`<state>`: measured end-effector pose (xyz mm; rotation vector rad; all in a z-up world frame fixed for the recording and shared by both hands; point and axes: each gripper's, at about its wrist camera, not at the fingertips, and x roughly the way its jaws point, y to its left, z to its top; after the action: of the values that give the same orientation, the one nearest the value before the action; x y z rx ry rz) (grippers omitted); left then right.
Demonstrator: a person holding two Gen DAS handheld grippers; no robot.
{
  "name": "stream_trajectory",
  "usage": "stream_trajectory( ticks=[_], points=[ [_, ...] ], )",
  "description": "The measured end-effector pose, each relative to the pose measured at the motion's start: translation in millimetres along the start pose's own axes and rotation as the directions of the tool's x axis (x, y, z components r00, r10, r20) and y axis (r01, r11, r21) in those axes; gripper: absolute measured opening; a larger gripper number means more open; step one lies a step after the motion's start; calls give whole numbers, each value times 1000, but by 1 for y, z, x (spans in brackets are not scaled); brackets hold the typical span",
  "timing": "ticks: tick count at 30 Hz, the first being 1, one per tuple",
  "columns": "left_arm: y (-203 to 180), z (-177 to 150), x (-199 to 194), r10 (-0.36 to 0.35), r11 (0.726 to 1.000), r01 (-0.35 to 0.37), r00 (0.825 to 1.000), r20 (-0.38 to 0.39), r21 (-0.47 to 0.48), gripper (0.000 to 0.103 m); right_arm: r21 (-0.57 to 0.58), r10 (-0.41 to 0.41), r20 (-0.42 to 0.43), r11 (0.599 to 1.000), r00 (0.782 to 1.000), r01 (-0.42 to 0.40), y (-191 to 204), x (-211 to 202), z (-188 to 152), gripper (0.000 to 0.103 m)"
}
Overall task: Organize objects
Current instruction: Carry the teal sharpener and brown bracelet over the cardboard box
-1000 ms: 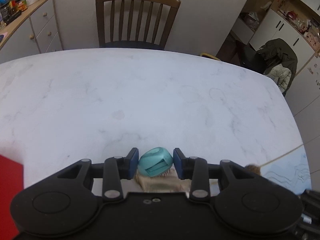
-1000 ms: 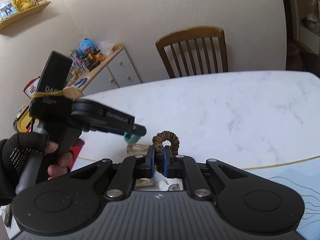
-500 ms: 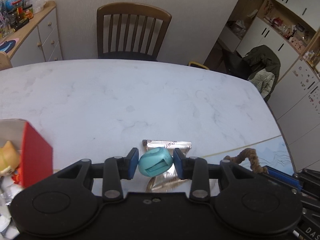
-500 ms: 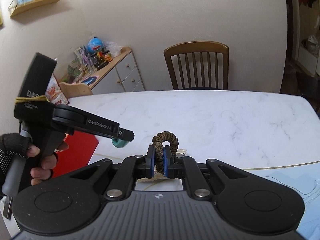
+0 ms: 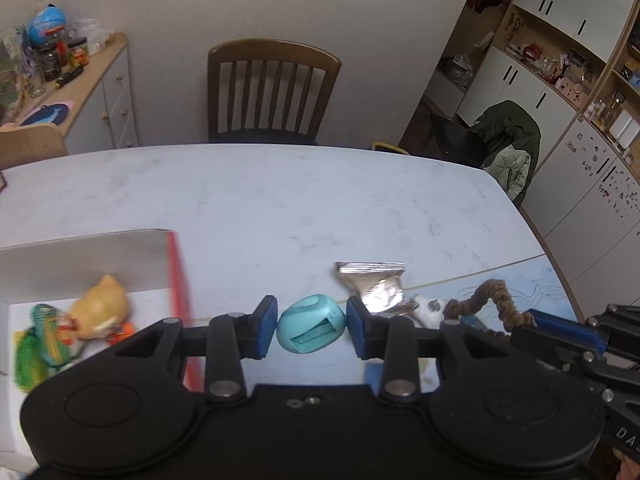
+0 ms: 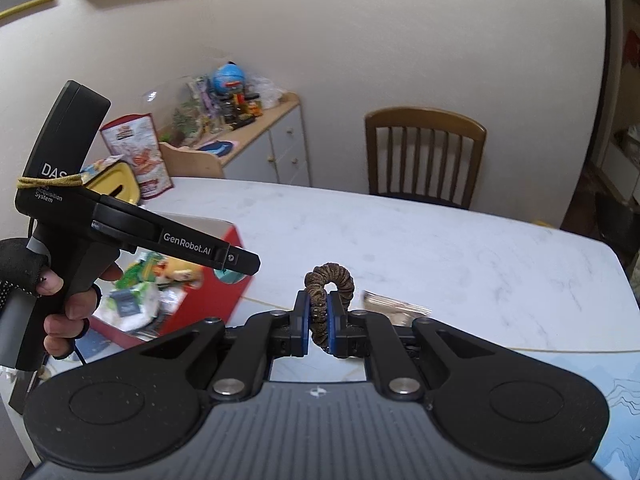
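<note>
From the left wrist, the left gripper (image 5: 311,330) clamps a teal plastic sharpener-like piece (image 5: 311,329) between its 2 blue pads, lifted clear of the marble table (image 5: 280,200), likely so it can travel to the red box (image 5: 176,280) at the table's left edge, where a plush toy (image 5: 100,306) and green packets already lie. A silver foil sachet (image 5: 372,284) rests near the table's near edge, apparently awaiting its turn. A wooden chair (image 5: 274,92) stands at the far edge. From the right wrist, the right gripper (image 6: 318,316) pinches a brown scrunchie (image 6: 330,280), its loop standing above the pads, beside the gloved left hand (image 6: 48,292) and the box; a sideboard (image 6: 272,140) lines the wall.
</note>
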<state>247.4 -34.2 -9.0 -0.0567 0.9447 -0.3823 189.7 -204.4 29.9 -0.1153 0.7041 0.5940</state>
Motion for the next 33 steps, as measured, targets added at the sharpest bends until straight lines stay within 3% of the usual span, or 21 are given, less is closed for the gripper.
stream_trajectory(
  ticks=[17, 33],
  points=[
    [128, -18, -67, 80, 997, -79, 996, 26, -27, 36, -88, 43, 13, 995, 999, -42, 138, 26, 22, 8],
    [209, -37, -49, 120, 990, -123, 992, -39, -64, 36, -125, 32, -90, 991, 995, -43, 204, 115, 24, 8]
  ],
)
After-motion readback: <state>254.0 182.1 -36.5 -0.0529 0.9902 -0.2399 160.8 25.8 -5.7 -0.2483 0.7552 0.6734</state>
